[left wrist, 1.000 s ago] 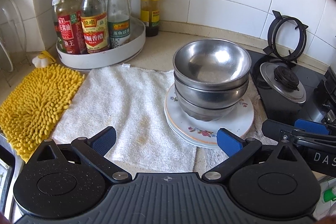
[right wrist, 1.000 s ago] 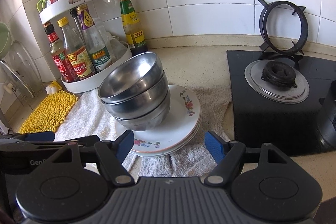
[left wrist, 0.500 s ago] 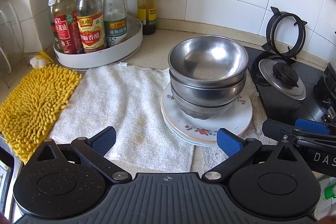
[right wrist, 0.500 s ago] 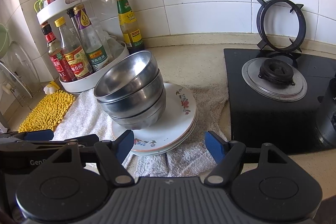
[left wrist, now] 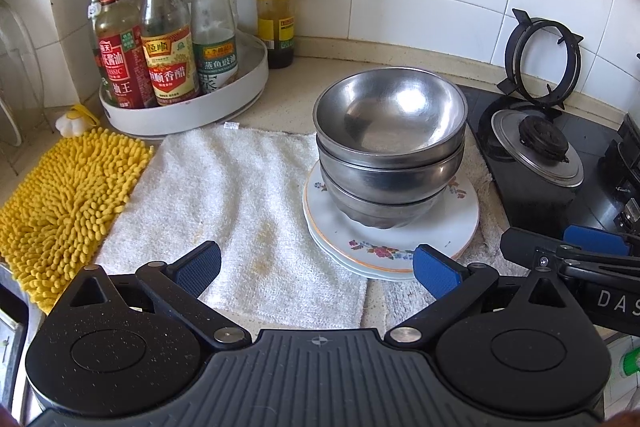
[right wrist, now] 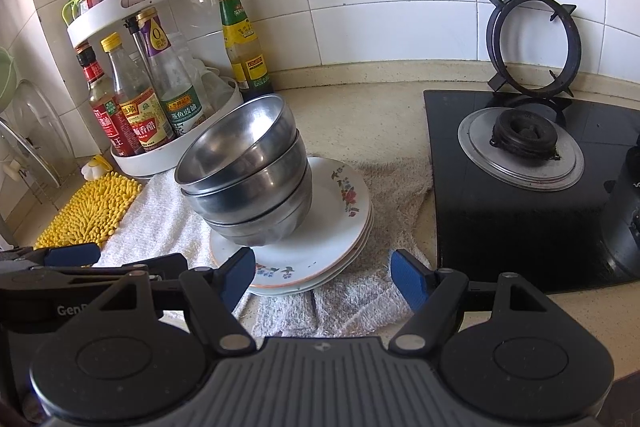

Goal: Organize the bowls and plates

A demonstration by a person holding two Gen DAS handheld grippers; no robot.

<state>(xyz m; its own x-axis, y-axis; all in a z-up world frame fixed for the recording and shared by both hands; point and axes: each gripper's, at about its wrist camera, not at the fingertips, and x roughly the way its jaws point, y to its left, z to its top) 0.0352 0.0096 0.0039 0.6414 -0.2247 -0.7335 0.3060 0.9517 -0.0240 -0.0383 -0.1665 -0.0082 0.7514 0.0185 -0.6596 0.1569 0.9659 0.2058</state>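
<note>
Three nested steel bowls (left wrist: 390, 155) stand on a stack of white floral plates (left wrist: 460, 227) on a white towel (left wrist: 224, 195). The bowls (right wrist: 248, 171) and plates (right wrist: 340, 223) also show in the right wrist view. My left gripper (left wrist: 316, 265) is open and empty, just in front of the plates' near left rim. My right gripper (right wrist: 322, 275) is open and empty, just in front of the plates' near rim. Its side shows at the right edge of the left wrist view (left wrist: 576, 251).
A white turntable rack of sauce bottles (left wrist: 176, 67) stands at the back left, with one green-capped bottle (left wrist: 276, 3) beside it. A yellow chenille mat (left wrist: 64, 203) lies left. A black gas hob (right wrist: 520, 187) with a burner and a leaning pan support (right wrist: 534, 43) is right.
Both grippers have drawn slightly back and up from the stack, so the bowls and plates sit a little farther ahead. Nothing on the counter has moved.
</note>
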